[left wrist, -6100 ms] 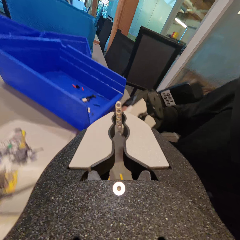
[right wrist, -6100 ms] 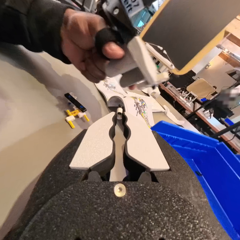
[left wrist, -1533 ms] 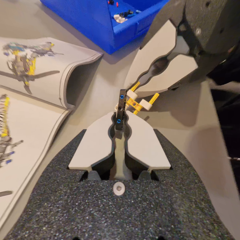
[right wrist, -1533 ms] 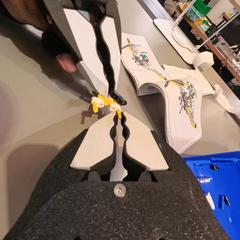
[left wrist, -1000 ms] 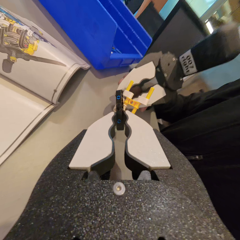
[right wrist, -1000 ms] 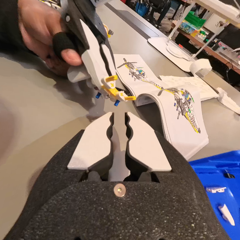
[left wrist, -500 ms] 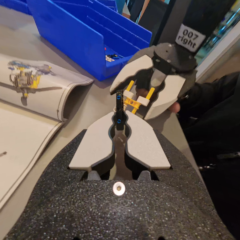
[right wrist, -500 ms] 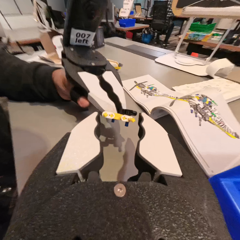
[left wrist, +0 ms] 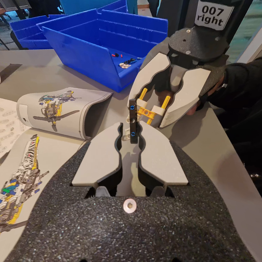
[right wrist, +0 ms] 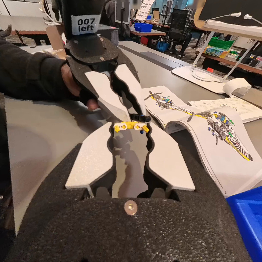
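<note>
The left gripper (left wrist: 130, 124) and the right gripper (right wrist: 130, 124) meet nose to nose just above the grey table (left wrist: 198, 141), both at one small toy-brick assembly (left wrist: 147, 113) of yellow cross-axles, white sleeves and a black holed beam (left wrist: 133, 120) with blue pins. The left gripper's jaws stand narrowly apart. The black beam rises upright between them and leans on one fingertip (left wrist: 143, 127), while a slit of daylight and a bit of white brick show at the other, so this pair does not clamp the beam. The right gripper's jaws stand moderately wide, spanning the yellow and white part crosswise. Its fingertips (right wrist: 152, 127) look pressed on the outer ends, so the assembly seems to hang from this gripper alone, clear of the tabletop.

A hold of this kind looks sound only while both pads bear squarely on the sleeves and axle ends. The axles are thin and round-edged, and an uneven squeeze could twist the piece or slide a sleeve along its axle. The two grippers are best kept level and in line, since any sideways drag from the left fingertip on the beam would lever against the right pads. A blue plastic bin (left wrist: 85, 56) with a few loose small parts (left wrist: 126, 63) stands near behind. An open illustrated booklet (left wrist: 56, 107) lies beside it to the left.
</note>
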Demonstrator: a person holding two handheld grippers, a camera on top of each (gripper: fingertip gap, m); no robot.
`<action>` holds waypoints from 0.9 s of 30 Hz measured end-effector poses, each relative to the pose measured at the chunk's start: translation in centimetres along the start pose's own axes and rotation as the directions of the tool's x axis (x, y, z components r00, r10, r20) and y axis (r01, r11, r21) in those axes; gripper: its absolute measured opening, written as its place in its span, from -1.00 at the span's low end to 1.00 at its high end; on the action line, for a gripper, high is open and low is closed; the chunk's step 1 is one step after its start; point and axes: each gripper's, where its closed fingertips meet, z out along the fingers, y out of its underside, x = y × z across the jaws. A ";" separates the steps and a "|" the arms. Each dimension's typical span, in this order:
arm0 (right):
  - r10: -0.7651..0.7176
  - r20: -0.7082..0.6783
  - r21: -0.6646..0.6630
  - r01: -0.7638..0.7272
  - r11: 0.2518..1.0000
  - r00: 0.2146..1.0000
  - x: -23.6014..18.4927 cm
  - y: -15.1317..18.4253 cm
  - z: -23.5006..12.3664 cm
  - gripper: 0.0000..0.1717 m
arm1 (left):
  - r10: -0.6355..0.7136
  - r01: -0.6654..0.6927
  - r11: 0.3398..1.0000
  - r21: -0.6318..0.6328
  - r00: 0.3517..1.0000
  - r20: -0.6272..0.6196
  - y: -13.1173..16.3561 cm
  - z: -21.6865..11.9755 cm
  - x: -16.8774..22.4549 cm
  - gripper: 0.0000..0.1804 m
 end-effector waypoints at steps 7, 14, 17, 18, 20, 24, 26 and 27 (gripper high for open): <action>-0.033 0.053 0.025 0.032 0.999 0.998 -0.8 -0.4 0.0 -0.49 | 0.106 -0.109 0.991 -0.083 0.994 -0.035 0.7 0.2 0.9 -0.82; 0.028 0.102 0.044 -0.033 0.998 0.994 -1.0 -0.6 -0.3 -0.50 | 0.016 -0.017 1.000 -0.005 0.997 -0.071 0.2 0.0 1.0 -0.87; 0.071 0.096 -0.002 -0.071 0.997 0.993 -0.7 0.1 -0.2 -0.50 | 0.053 -0.053 0.998 -0.019 0.998 -0.022 0.5 0.1 0.6 -0.87; 0.089 0.087 -0.020 -0.087 0.996 0.992 -0.5 0.3 -0.1 -0.49 | 0.073 -0.073 0.997 -0.029 0.997 0.006 0.6 0.2 0.4 -0.87; 0.139 0.066 -0.068 -0.135 0.989 0.988 -0.1 1.0 -0.2 -0.52 | 0.127 -0.123 0.991 -0.048 0.988 0.083 0.7 0.2 -0.2 -0.87; 0.322 0.094 -0.161 -0.305 0.939 0.942 -0.2 2.2 -0.6 -0.52 | 0.299 -0.286 0.954 -0.092 0.925 0.233 0.3 -0.2 -1.5 -0.87; 0.437 0.183 -0.176 -0.408 0.896 0.881 -1.0 1.7 -0.7 -0.53 | 0.404 -0.380 0.915 -0.139 0.869 0.287 0.3 -0.4 -1.9 -0.87; 0.490 0.226 -0.176 -0.459 0.871 0.842 -1.3 1.4 -0.8 -0.56 | 0.458 -0.425 0.889 -0.171 0.837 0.301 0.4 -0.4 -2.0 -0.87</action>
